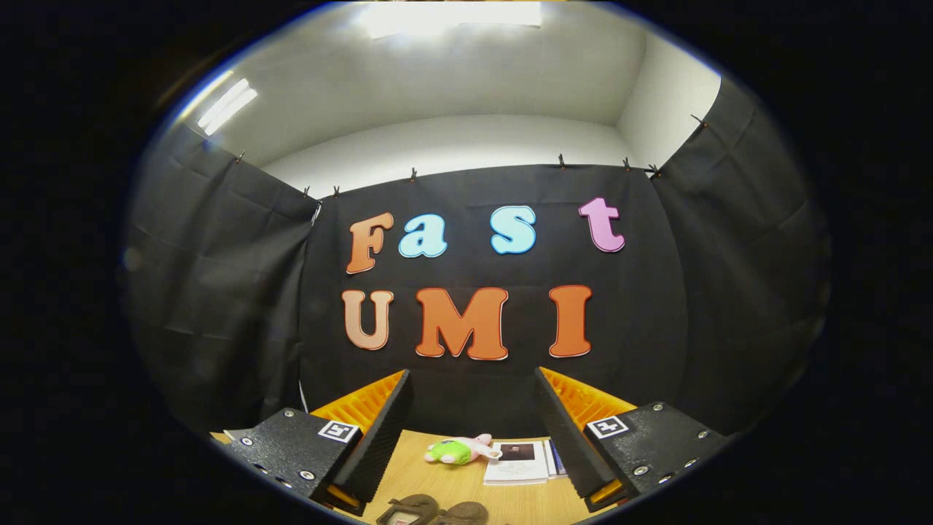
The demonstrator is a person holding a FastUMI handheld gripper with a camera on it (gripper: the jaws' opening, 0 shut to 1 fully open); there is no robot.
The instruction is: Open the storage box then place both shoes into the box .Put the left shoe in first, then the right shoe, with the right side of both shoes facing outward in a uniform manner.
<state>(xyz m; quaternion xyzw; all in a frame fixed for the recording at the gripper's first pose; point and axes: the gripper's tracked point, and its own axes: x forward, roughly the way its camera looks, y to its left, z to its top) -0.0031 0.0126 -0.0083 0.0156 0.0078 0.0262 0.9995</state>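
My gripper (pixel 472 383) is held high and level, facing the booth's back wall, with its fingers (pixel 383 430) spread wide and nothing between them. Far below, just under the fingers at the near edge of the wooden table (pixel 415 477), lie two brown shoes (pixel 430 510) side by side, only their tops showing. I cannot tell which shoe is left or right.
A small pink and green plush toy (pixel 461 449) lies on the table beyond the shoes. Next to it, on the right, rests a white booklet (pixel 519 461) on other papers. Black cloth walls close the booth at the back and on both sides.
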